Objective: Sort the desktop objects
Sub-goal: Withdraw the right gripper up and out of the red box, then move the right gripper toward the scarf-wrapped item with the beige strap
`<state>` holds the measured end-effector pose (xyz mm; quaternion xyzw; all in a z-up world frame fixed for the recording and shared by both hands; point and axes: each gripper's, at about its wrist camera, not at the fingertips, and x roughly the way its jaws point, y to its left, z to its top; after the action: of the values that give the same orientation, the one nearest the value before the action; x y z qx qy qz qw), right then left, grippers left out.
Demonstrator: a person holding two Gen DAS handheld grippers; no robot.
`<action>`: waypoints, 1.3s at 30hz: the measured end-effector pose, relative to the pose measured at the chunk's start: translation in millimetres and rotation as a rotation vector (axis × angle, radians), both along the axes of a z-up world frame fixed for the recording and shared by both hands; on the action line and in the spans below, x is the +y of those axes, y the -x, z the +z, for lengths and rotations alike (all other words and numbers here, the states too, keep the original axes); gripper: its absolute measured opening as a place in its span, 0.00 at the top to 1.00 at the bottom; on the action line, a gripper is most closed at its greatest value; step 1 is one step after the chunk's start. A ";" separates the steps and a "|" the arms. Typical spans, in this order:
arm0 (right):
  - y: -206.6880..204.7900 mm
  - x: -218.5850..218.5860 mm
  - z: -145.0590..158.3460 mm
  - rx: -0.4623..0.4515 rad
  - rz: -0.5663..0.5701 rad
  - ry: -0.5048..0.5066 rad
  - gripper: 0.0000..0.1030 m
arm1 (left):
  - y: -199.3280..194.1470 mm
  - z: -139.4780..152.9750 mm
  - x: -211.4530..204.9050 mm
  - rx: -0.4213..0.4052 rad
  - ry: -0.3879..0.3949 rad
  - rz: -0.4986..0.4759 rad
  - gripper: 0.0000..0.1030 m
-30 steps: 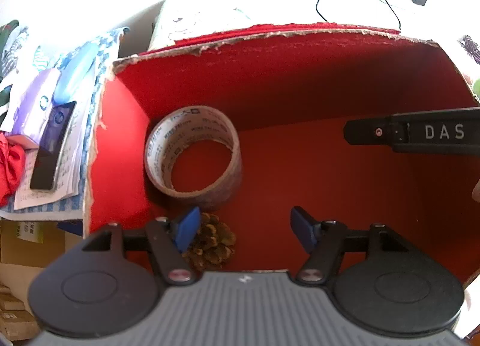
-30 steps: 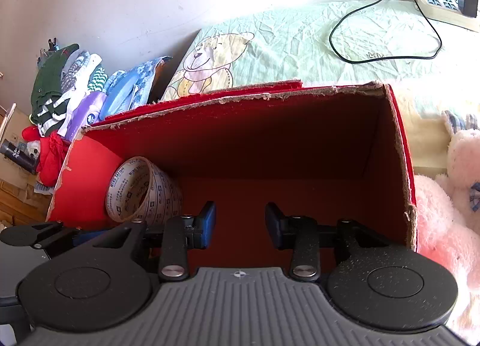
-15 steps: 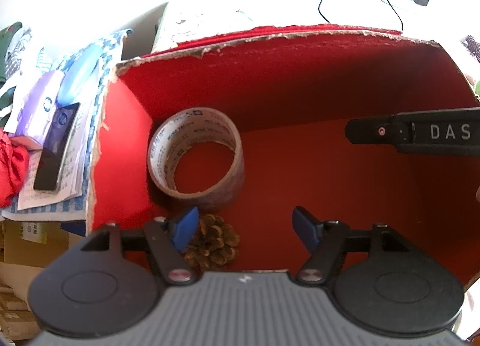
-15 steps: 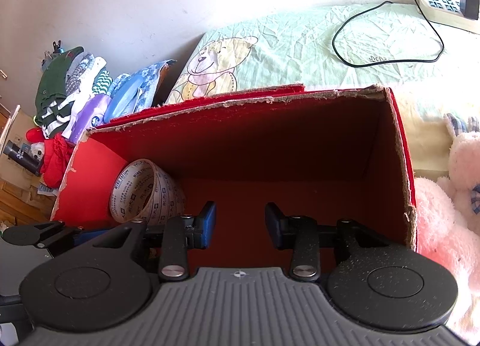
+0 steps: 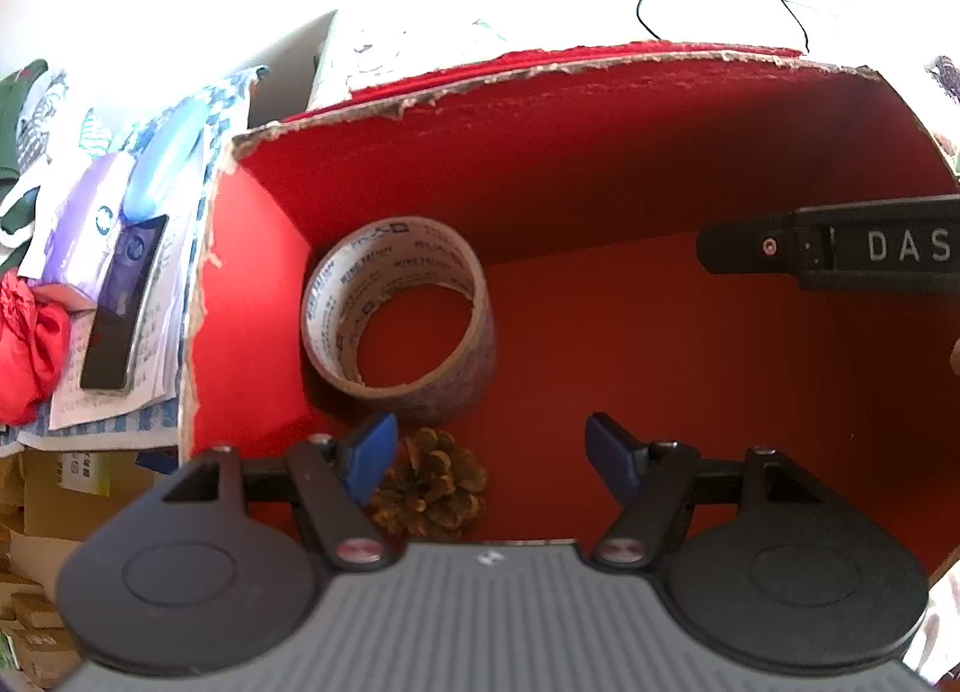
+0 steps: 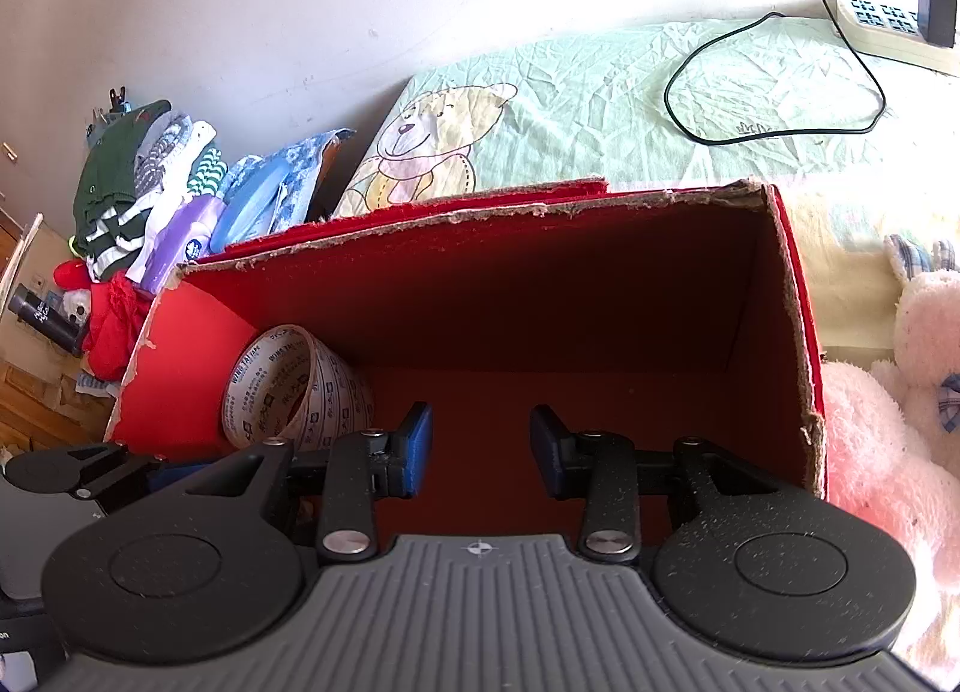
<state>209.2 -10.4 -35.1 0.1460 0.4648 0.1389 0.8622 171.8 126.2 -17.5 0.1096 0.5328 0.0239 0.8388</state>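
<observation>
A red cardboard box (image 5: pixel 630 146) (image 6: pixel 540 266) stands open at the top. Inside it, a printed roll of packing tape (image 5: pixel 399 311) (image 6: pixel 288 386) leans in the left corner. A brown pine cone (image 5: pixel 435 482) lies on the box floor just in front of the tape. My left gripper (image 5: pixel 489 455) hangs open over the box, its left fingertip beside the cone, with nothing held. My right gripper (image 6: pixel 480 446) is open and empty above the box's middle; in the left wrist view its black finger (image 5: pixel 840 248) reaches in from the right.
Left of the box are folded clothes (image 6: pixel 144 176), a purple pack (image 5: pixel 78 224), a dark phone (image 5: pixel 123 308) on papers and a red cloth (image 5: pixel 24 344). A bear-print sheet (image 6: pixel 600 104) with a power strip (image 6: pixel 888 32) and cable lies behind. Pink plush toys (image 6: pixel 900 380) sit right.
Both views have shifted slightly, with the box sitting a little lower and farther right in the frame. The tape and pine cone have not moved. Both grippers stay open.
</observation>
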 end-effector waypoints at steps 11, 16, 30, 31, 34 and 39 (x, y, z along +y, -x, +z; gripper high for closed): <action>1.8 -0.4 2.8 -0.032 0.019 -0.023 0.61 | 5.6 6.0 -7.9 -0.027 -0.020 0.025 0.21; 5.5 -2.6 5.4 -0.066 0.030 -0.054 0.61 | 15.4 19.6 -16.8 -0.090 -0.031 0.041 0.19; 55.7 -26.2 48.1 -0.251 0.060 -0.168 0.61 | 59.3 52.4 -37.7 -0.224 -0.006 0.103 0.25; 60.0 -28.5 51.0 -0.256 0.063 -0.181 0.61 | 62.8 53.2 -40.2 -0.227 -0.004 0.105 0.25; 73.4 -32.7 59.3 -0.274 0.073 -0.202 0.61 | 73.9 56.6 -48.0 -0.244 -0.009 0.116 0.26; 96.9 -40.3 68.3 -0.297 0.100 -0.235 0.61 | 91.1 61.2 -63.2 -0.264 -0.024 0.117 0.25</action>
<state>112.3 -50.7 33.3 0.2004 0.3197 0.2547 0.8904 80.8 62.9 43.6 0.0841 0.4230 0.0935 0.8973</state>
